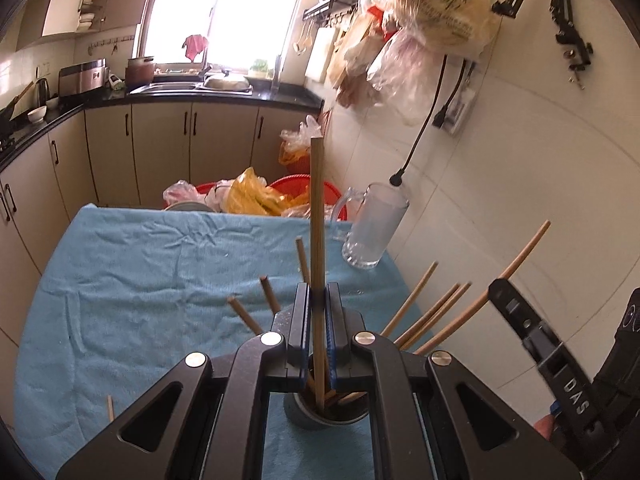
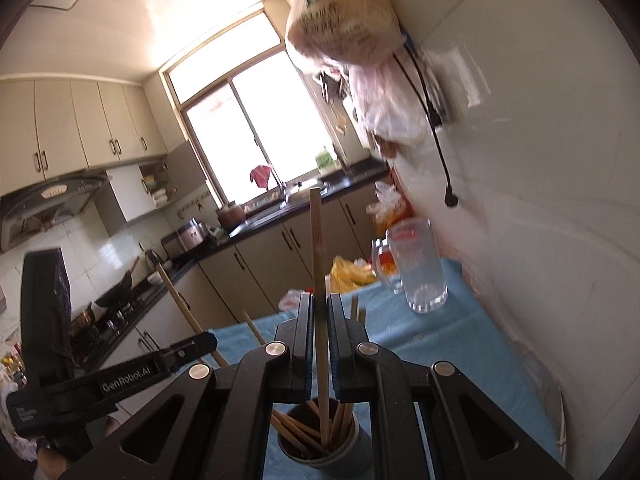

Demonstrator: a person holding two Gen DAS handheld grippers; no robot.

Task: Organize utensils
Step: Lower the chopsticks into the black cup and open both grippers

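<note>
The left claw (image 1: 319, 312) is clamped on one chopstick (image 1: 317, 216), held upright with its lower end already inside the cup (image 1: 320, 420). The right claw (image 2: 319, 316) is clamped the same way on a second chopstick (image 2: 318, 248), its tip also down in the cup (image 2: 324, 452). The cup stands on the blue cloth (image 1: 160, 280) that covers the surface, and the cup serves as the landmark here.

Most of the work looks done: several chopsticks already lean in the cup, fanning out to either side. One short stick end (image 1: 109, 407) lies on the cloth to the left of the cup and probably still needs collecting. What remains, by this reading, is to let go of the two held sticks and fetch that stray.

Beyond the cup, near the wall, stands a glass mug (image 1: 374, 224).

Readable writing: "DAS" on the right claw's arm in the left view, "GenRobot.AI" on the left claw's arm in the right view. Green print on the hanging bag (image 1: 444, 8) is too blurred to read.
</note>
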